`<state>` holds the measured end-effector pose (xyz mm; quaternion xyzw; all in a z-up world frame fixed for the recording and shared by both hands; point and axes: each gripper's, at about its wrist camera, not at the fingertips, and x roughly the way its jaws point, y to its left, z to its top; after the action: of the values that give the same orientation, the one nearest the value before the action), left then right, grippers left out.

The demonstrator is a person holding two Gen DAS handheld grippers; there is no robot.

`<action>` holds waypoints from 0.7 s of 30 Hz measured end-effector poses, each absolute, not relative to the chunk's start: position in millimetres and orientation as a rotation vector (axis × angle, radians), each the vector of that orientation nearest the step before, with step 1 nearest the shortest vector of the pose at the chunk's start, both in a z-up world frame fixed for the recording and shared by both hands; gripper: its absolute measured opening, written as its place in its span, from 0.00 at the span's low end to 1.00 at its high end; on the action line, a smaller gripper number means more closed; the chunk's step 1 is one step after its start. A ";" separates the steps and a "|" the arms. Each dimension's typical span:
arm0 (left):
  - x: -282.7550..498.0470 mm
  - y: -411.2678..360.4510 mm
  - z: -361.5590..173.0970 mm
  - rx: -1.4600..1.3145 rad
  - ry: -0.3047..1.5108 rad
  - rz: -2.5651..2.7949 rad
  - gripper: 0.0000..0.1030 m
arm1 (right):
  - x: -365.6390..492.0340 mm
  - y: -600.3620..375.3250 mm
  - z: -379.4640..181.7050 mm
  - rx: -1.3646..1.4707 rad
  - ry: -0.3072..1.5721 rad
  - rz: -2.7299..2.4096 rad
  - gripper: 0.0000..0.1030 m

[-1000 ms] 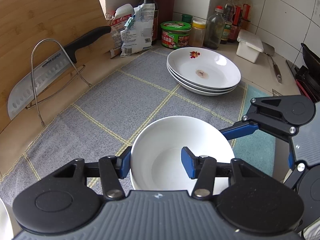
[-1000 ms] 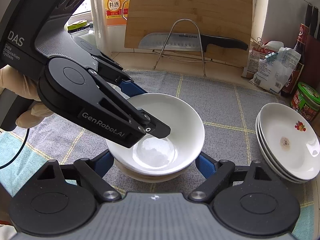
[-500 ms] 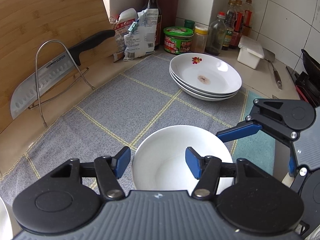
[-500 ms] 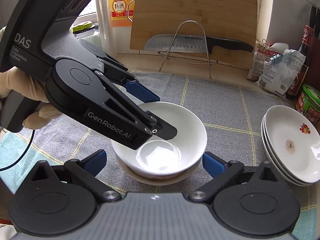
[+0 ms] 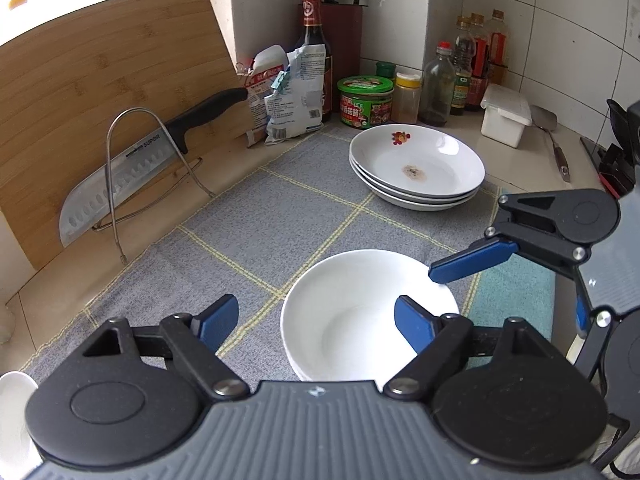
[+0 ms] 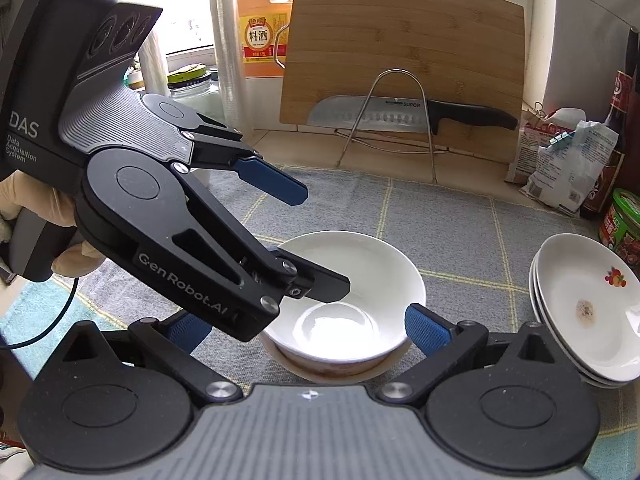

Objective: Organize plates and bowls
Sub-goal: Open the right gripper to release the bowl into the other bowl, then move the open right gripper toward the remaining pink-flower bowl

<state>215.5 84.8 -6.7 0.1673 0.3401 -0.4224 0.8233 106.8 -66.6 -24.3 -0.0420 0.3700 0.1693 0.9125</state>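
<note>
I am steering two hand-held grippers over a kitchen counter covered by a grey checked mat (image 5: pixel 280 208). Just ahead of both sits a stack of white bowls (image 5: pixel 360 320), a clean white one nested in a bowl below it whose brownish rim shows underneath in the right wrist view.

The left gripper (image 5: pixel 316 320) has its jaws opening; one blue pad hangs over the bowl's near rim inside the basin, the other stands outside over the mat, and neither seems to press on the rim. The right gripper (image 6: pixel 296 328) has its jaws spread wide, flanking the stack on both sides without touching it. So the stack rests free on the mat.

Beyond the left gripper and to its right, well apart from the bowls, sits a stack of white plates (image 5: pixel 416 168); the top plate carries a brown smear.

Risks from here, as I judge them:
- The left pad inside the basin could catch the rim as I lift away and tip or drag the top bowl off the one beneath.
- The two grippers cross close together over the stack, so a hasty pull could knock one into the other or into the bowls.
- The top bowl appears to sit slightly off-centre on the lower one; a nudge may make it slide.
- A cleaver (image 5: pixel 120 184) leans in a wire rack far to the left gripper's left; a wide swing would reach it.
</note>
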 end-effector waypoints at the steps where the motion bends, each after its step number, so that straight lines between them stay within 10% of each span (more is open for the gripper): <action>1: 216.0 88.2 -6.8 0.344 0.726 -0.889 0.83 | 106.5 -65.7 -25.7 -0.093 0.766 0.346 1.00; 21: 201.4 194.2 -13.1 0.170 0.712 -0.588 0.90 | 123.0 -25.9 -13.1 -0.156 0.737 0.418 1.00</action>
<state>201.4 194.2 -13.1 0.0818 0.3429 -0.2835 0.8918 123.0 -25.9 -13.1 -0.0757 0.3574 0.2026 0.9086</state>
